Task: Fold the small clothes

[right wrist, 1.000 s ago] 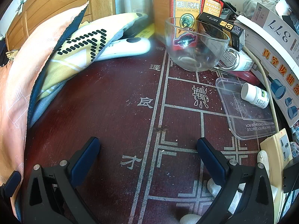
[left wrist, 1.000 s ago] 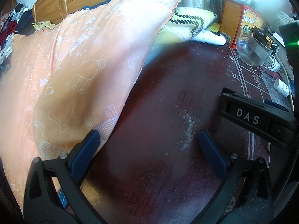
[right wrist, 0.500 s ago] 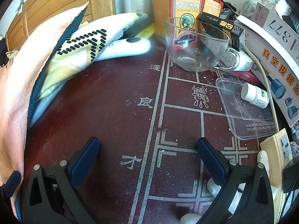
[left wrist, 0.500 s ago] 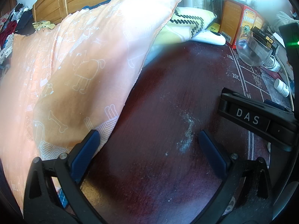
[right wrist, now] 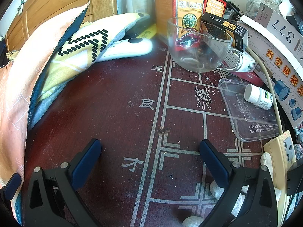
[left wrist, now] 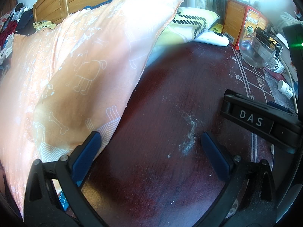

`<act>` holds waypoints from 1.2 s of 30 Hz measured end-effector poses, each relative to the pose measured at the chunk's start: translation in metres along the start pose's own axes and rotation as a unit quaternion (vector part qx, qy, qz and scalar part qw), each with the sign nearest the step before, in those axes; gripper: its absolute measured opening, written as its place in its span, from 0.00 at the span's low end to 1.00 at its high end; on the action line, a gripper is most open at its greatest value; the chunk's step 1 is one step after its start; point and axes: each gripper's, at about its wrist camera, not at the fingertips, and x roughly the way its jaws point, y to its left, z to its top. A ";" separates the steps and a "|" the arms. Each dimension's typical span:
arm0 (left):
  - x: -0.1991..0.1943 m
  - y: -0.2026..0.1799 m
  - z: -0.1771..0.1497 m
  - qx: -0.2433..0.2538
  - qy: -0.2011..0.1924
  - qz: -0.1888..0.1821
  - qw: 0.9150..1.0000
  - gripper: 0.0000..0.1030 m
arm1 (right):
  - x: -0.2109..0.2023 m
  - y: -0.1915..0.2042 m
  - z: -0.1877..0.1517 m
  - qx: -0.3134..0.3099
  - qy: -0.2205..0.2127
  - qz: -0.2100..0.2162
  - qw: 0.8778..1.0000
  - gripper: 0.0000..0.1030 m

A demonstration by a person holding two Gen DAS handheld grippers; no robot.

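Observation:
A peach cloth with white dog and bone prints point(left wrist: 79, 71) lies bunched on the left of the dark red table point(left wrist: 170, 98); it also shows at the left edge of the right wrist view point(right wrist: 17, 87). A yellow cloth with black dashes point(right wrist: 79, 51) lies behind it, over a blue-grey layer. My left gripper point(left wrist: 149, 143) is open and empty, its left finger point(left wrist: 87, 151) against the peach cloth's edge. My right gripper point(right wrist: 149, 149) is open and empty over bare table; its body shows in the left wrist view point(left wrist: 255, 121).
A glass mug point(right wrist: 198, 47), a white remote-like device point(right wrist: 128, 49), red and orange boxes point(right wrist: 187, 9), a clear plastic lid point(right wrist: 248, 111) with a white pill bottle point(right wrist: 259, 96), a power strip point(right wrist: 284, 155) and a white box point(right wrist: 280, 41) crowd the table's back and right.

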 end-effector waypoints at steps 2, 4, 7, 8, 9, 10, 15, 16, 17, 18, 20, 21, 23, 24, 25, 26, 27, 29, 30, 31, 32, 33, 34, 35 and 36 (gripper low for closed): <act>0.000 0.001 0.000 0.000 0.000 0.000 1.000 1.00 | 0.001 0.000 0.001 0.000 0.000 0.000 1.000 1.00; 0.000 0.001 0.000 0.001 0.000 -0.001 1.000 1.00 | 0.001 0.000 0.000 0.000 0.000 0.000 1.000 1.00; -0.001 0.001 0.000 0.001 0.000 -0.001 1.000 1.00 | 0.001 0.000 0.000 0.000 0.000 0.000 1.000 1.00; -0.001 0.001 0.000 0.001 0.000 -0.001 1.000 1.00 | 0.000 0.000 0.000 0.000 0.000 0.000 1.000 1.00; -0.001 0.001 -0.001 0.001 0.000 -0.001 1.000 1.00 | 0.001 0.000 0.000 0.000 0.000 0.000 1.000 1.00; -0.001 0.002 0.000 0.001 0.000 -0.001 1.000 1.00 | 0.001 0.000 0.000 0.000 0.000 0.000 1.000 1.00; -0.002 0.001 -0.001 0.001 0.000 -0.001 1.000 1.00 | 0.000 0.000 0.000 0.000 0.001 0.000 1.000 1.00; -0.002 0.002 -0.001 0.001 0.000 -0.001 1.000 1.00 | 0.000 0.000 0.000 0.000 0.001 0.000 1.000 1.00; -0.002 0.002 -0.001 0.001 0.000 -0.001 1.000 1.00 | 0.001 0.000 0.001 0.000 0.001 0.000 1.000 1.00; -0.002 0.001 -0.001 0.001 0.000 -0.001 1.000 1.00 | 0.000 0.000 0.000 0.000 0.001 0.000 1.000 1.00; -0.002 0.002 -0.001 0.002 0.000 -0.001 1.000 1.00 | 0.000 0.000 0.000 0.000 0.001 0.000 1.000 1.00; -0.002 0.001 -0.001 0.002 0.000 -0.001 1.000 1.00 | 0.000 0.000 0.000 0.000 0.001 0.000 1.000 1.00; -0.001 0.003 -0.001 0.002 0.000 -0.001 1.000 1.00 | 0.001 0.000 0.000 0.000 0.001 0.000 1.000 1.00; -0.001 0.002 -0.001 0.001 0.000 -0.001 1.000 1.00 | 0.000 0.000 0.000 0.000 0.001 0.000 1.000 1.00; -0.001 0.003 0.000 0.002 0.000 -0.001 1.000 1.00 | 0.000 0.000 0.000 0.000 0.001 0.000 1.000 1.00; -0.001 0.003 -0.001 0.002 0.000 -0.001 1.000 1.00 | -0.001 0.000 -0.001 0.000 0.001 0.001 1.000 1.00; -0.001 0.003 -0.001 0.002 0.000 -0.001 1.000 1.00 | 0.000 0.000 0.000 0.000 0.001 0.001 1.000 1.00; -0.002 0.003 -0.001 0.002 0.000 -0.002 1.000 1.00 | 0.000 0.000 0.000 0.000 0.001 0.001 1.000 1.00; -0.002 0.003 -0.001 0.002 0.000 -0.002 1.000 1.00 | -0.001 0.000 -0.001 0.000 0.001 0.001 1.000 1.00; -0.002 0.003 -0.001 0.002 0.000 -0.002 1.000 1.00 | 0.000 0.000 0.000 0.000 0.001 0.001 1.000 1.00; -0.002 0.003 -0.001 0.002 0.000 -0.002 1.000 1.00 | -0.001 0.000 -0.001 0.000 0.001 0.001 1.000 1.00; -0.002 0.003 -0.001 0.002 0.000 -0.002 1.000 1.00 | -0.001 0.000 -0.001 0.000 0.001 0.001 1.000 1.00; -0.002 0.004 -0.001 0.002 0.000 -0.002 1.000 1.00 | 0.000 0.000 0.000 0.000 0.001 0.001 1.000 1.00; -0.002 0.003 -0.001 0.002 0.000 -0.002 1.000 1.00 | 0.000 0.000 0.000 0.000 0.001 0.001 1.000 1.00; -0.002 0.003 -0.001 0.002 0.000 -0.002 1.000 1.00 | -0.001 0.000 -0.001 0.000 0.002 0.001 1.000 1.00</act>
